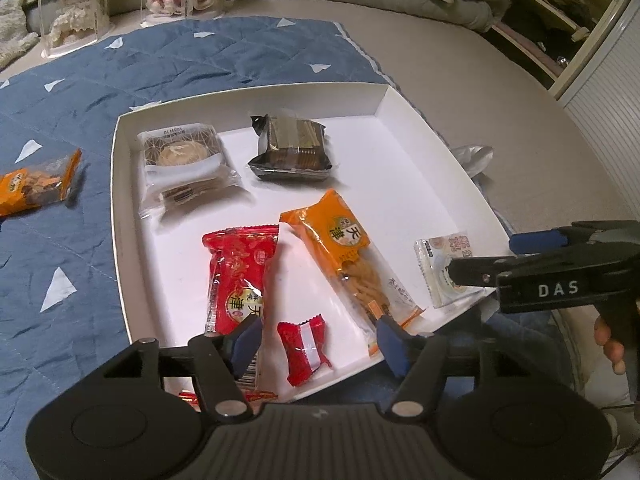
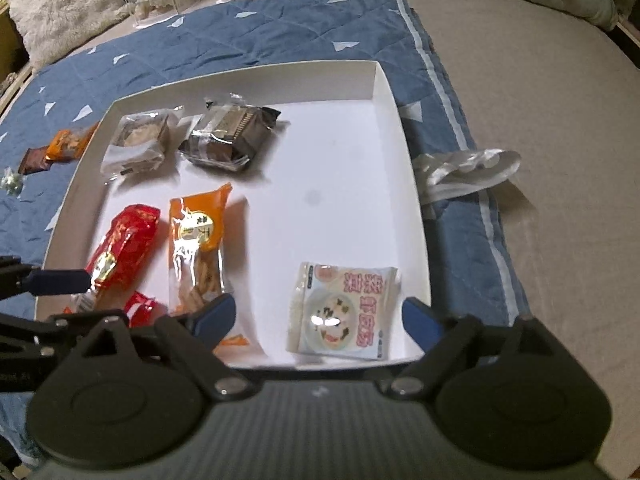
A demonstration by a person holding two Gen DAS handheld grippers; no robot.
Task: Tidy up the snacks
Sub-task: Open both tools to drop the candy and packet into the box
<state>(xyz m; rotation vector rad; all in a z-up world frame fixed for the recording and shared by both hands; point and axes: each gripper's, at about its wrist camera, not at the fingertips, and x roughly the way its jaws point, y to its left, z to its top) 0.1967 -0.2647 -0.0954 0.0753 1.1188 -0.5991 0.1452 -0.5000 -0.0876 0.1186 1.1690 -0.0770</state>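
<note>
A white tray (image 1: 120, 208) (image 2: 412, 184) lies on a blue quilt and holds several snacks. My left gripper (image 1: 320, 340) is open over the tray's near edge. A small red candy (image 1: 304, 354) lies between its fingers, untouched by the pads. A long red packet (image 1: 236, 276) and a long orange packet (image 1: 344, 248) lie just beyond. My right gripper (image 2: 318, 314) is open, its blue pads standing clear on either side of a flat white packet (image 2: 344, 312) in the tray's near right corner. A clear-wrapped pastry (image 1: 184, 160) and a dark-wrapped biscuit pack (image 1: 292, 148) sit at the back.
Outside the tray, an orange snack packet (image 1: 36, 186) and a small brown packet (image 2: 34, 160) lie on the quilt (image 1: 60, 120) to the left. A crumpled white plastic bag (image 2: 464, 172) rests to the right. Clear display boxes (image 1: 76, 12) stand at the back.
</note>
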